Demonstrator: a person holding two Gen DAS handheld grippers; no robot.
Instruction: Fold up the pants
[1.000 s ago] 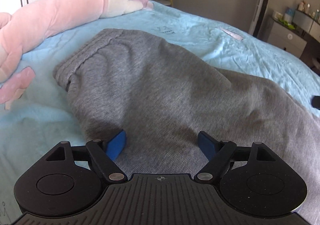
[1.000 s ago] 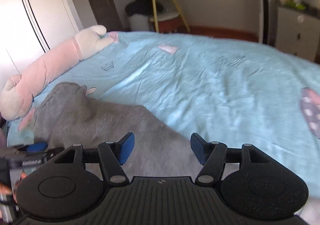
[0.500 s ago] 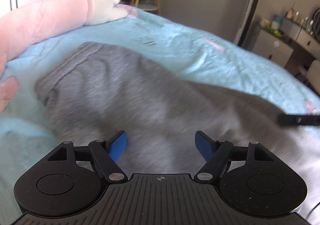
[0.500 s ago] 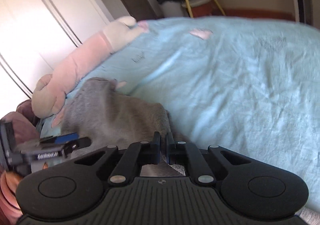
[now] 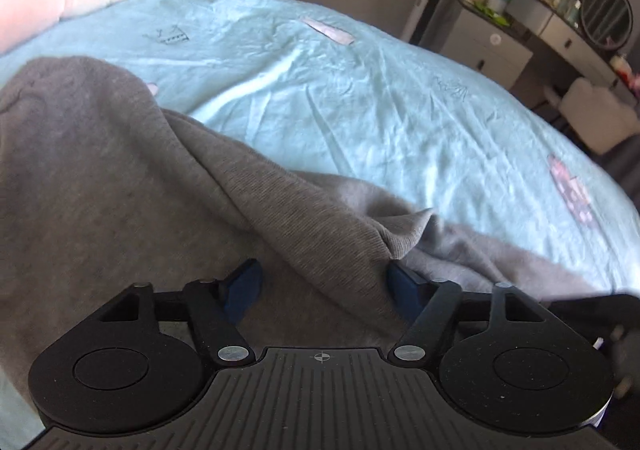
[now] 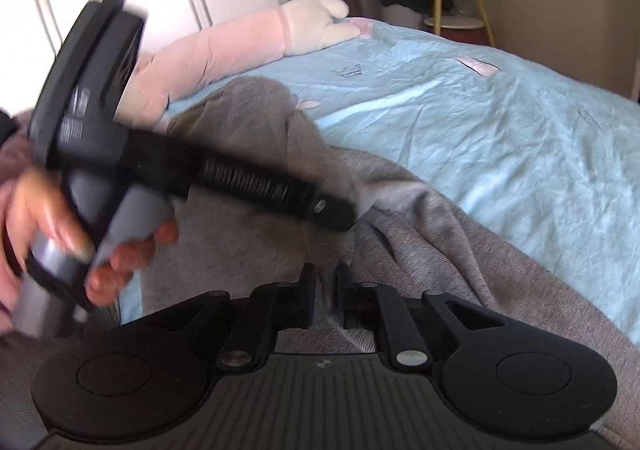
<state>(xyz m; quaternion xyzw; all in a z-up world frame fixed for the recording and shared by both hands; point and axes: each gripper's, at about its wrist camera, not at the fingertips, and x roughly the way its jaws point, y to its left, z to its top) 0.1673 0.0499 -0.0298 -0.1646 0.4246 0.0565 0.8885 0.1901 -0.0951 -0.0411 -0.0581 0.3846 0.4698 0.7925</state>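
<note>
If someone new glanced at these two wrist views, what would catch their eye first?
Most likely the grey pants, rumpled across the near side of the light blue bed cover, with a raised fold between the blue-padded fingers of the left gripper, whose jaws are closing. In the right wrist view, that gripper's blurred black body crosses the frame in a hand. A long pink plush toy lies along the bed's far left edge.

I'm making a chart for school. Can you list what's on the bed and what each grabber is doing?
bed cover: light blue sheet
clothes: grey pants, rumpled, one fold raised
toy: long pink plush along the far edge
left gripper: jaws closing around the raised fold, not pressing yet
right gripper: jaws nearly together, pants cloth between them, opening slightly
</note>
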